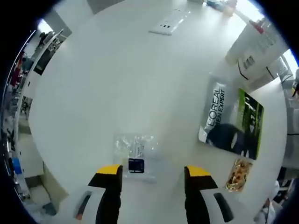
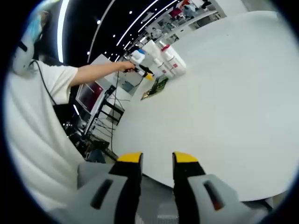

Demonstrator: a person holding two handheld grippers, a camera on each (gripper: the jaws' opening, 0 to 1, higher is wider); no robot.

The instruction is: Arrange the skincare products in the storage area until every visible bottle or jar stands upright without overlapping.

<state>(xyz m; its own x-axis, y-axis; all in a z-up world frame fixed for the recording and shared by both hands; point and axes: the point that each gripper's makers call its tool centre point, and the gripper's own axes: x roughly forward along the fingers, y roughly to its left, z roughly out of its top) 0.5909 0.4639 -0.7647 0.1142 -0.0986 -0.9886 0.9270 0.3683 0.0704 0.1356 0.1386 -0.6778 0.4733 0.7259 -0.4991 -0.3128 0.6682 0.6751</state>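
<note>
Left gripper view: the left tongs [image 1: 154,176] hang open and empty over the round white bench [image 1: 117,84], their yellow-tipped jaws straddling a small clear plastic sachet with a dark label [image 1: 135,156] lying flat just ahead. Further right lies a flat L'Oréal Men Expert box in grey, black and green [image 1: 231,121], with a small gold foil packet [image 1: 239,173] near it, and beyond them white tubes and bottles [image 1: 254,44] at the bench's far edge. My worry is that a flat, slippery sachet could skid or crumple if pinched from above.

In the right gripper view, the right tongs [image 2: 156,161] sit nearly closed, empty, at the bench rim, well apart from the white bottles [image 2: 163,58]; reaching carelessly could topple them.
</note>
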